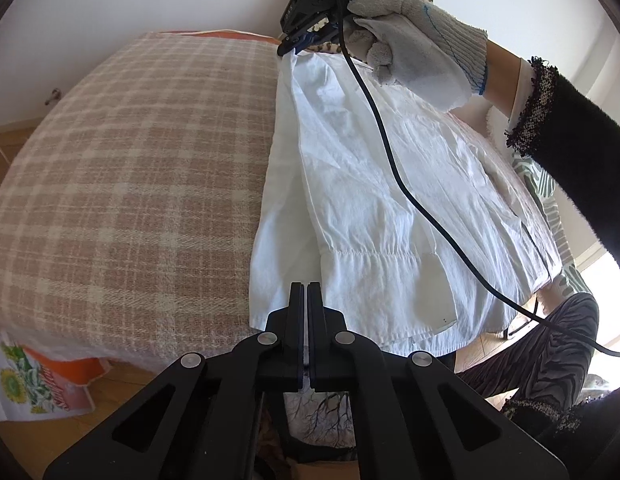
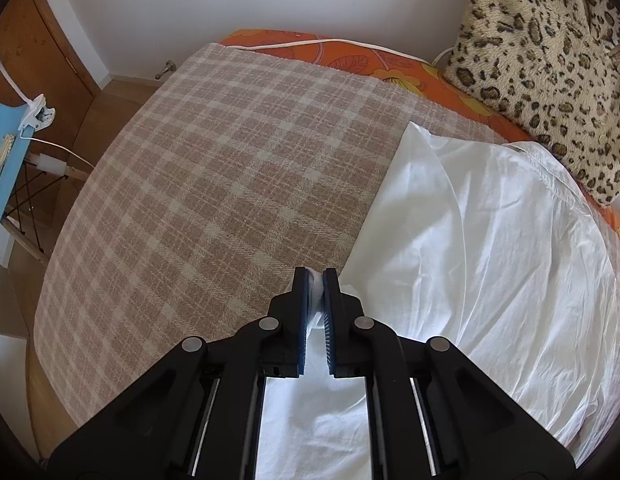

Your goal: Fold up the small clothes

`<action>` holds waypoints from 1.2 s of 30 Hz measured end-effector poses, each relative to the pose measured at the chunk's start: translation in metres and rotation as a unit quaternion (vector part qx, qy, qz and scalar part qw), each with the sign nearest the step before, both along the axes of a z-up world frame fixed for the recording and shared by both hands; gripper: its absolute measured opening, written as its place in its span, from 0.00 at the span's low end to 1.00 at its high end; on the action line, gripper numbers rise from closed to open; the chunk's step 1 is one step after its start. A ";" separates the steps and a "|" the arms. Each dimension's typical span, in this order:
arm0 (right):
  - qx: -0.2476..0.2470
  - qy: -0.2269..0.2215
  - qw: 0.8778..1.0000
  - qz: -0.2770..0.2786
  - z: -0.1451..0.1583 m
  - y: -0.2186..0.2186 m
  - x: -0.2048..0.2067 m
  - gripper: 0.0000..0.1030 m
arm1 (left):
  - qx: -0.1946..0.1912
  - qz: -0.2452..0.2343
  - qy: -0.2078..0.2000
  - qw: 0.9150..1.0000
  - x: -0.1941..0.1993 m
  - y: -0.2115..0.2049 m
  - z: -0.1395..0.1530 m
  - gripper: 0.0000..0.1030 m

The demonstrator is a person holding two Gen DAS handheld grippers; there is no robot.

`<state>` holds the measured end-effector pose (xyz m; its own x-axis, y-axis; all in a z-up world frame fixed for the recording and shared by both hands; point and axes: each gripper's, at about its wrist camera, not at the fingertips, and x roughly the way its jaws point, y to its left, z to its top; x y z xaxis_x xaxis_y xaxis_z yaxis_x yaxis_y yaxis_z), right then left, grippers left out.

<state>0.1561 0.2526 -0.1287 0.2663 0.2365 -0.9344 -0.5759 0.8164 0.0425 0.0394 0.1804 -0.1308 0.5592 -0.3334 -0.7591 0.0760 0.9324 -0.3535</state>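
A white garment (image 1: 370, 200) lies spread on the right part of a plaid-covered bed (image 1: 130, 180). My left gripper (image 1: 306, 286) is shut at the garment's near hem, with a thin pale sliver of cloth between its fingers. In the left wrist view my right gripper (image 1: 287, 45), held by a gloved hand (image 1: 414, 40), pinches the garment's far left corner. The right wrist view shows that gripper (image 2: 318, 274) shut on a bunched fold of the white garment (image 2: 490, 240) between its blue pads (image 2: 304, 304).
A leopard-print pillow (image 2: 542, 60) rests at the bed's far right on an orange sheet (image 2: 350, 56). A black cable (image 1: 390, 152) hangs across the garment. A blue table (image 2: 2, 160) stands left of the bed. A sunflower bag (image 1: 30, 380) sits on the wooden floor.
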 end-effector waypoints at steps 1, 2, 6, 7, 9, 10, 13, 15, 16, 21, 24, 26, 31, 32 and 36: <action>0.000 0.003 1.000 -0.001 -0.002 0.002 0.000 0.07 | -0.009 0.002 -0.003 1.000 -0.001 0.002 0.001 0.00; -0.002 0.001 1.000 0.001 -0.003 0.006 -0.001 0.07 | -0.021 0.004 0.000 1.000 0.000 0.003 0.000 0.01; -0.012 -0.006 1.000 0.008 -0.005 0.014 -0.005 0.07 | -0.032 0.008 0.037 0.999 0.008 0.001 -0.007 0.51; -0.013 -0.006 1.000 0.008 -0.005 0.014 -0.005 0.07 | -0.026 0.008 0.037 0.999 0.009 -0.001 -0.008 0.52; -0.012 -0.005 1.000 0.007 -0.005 0.015 -0.005 0.07 | -0.016 0.001 0.036 0.999 0.012 -0.009 -0.009 0.52; -0.012 -0.005 1.000 0.005 -0.005 0.015 -0.005 0.07 | -0.007 -0.003 0.034 0.999 0.013 -0.013 -0.010 0.52; -0.009 0.000 1.000 0.000 -0.006 0.013 -0.002 0.07 | 0.051 -0.026 0.017 0.998 0.010 -0.033 -0.009 0.48; -0.009 0.002 1.000 -0.001 -0.006 0.011 -0.001 0.07 | 0.075 -0.049 0.010 0.996 0.008 -0.044 -0.008 0.27; -0.009 0.003 1.000 -0.001 -0.006 0.010 0.000 0.07 | 0.090 -0.057 0.005 0.994 0.006 -0.048 -0.010 0.24; -0.008 0.004 1.000 -0.002 -0.007 0.008 0.000 0.07 | 0.105 -0.073 -0.008 0.992 0.001 -0.049 -0.010 0.04; -0.008 0.001 1.000 -0.002 -0.005 0.007 0.000 0.07 | 0.082 -0.051 -0.012 0.995 0.000 -0.032 -0.003 0.02; -0.003 0.002 1.000 -0.004 -0.004 0.006 0.000 0.07 | 0.080 -0.035 -0.019 0.996 -0.002 -0.021 0.001 0.02; -0.002 0.003 1.000 -0.013 -0.005 0.006 0.003 0.07 | 0.070 -0.016 0.002 0.997 -0.004 -0.006 -0.006 0.02; 0.000 0.005 1.000 -0.017 -0.007 0.006 0.004 0.07 | 0.078 -0.018 0.002 0.997 -0.006 -0.006 -0.007 0.01; 0.004 0.010 1.000 -0.018 -0.017 0.008 0.005 0.07 | 0.083 -0.002 -0.003 0.997 -0.009 -0.002 -0.003 0.01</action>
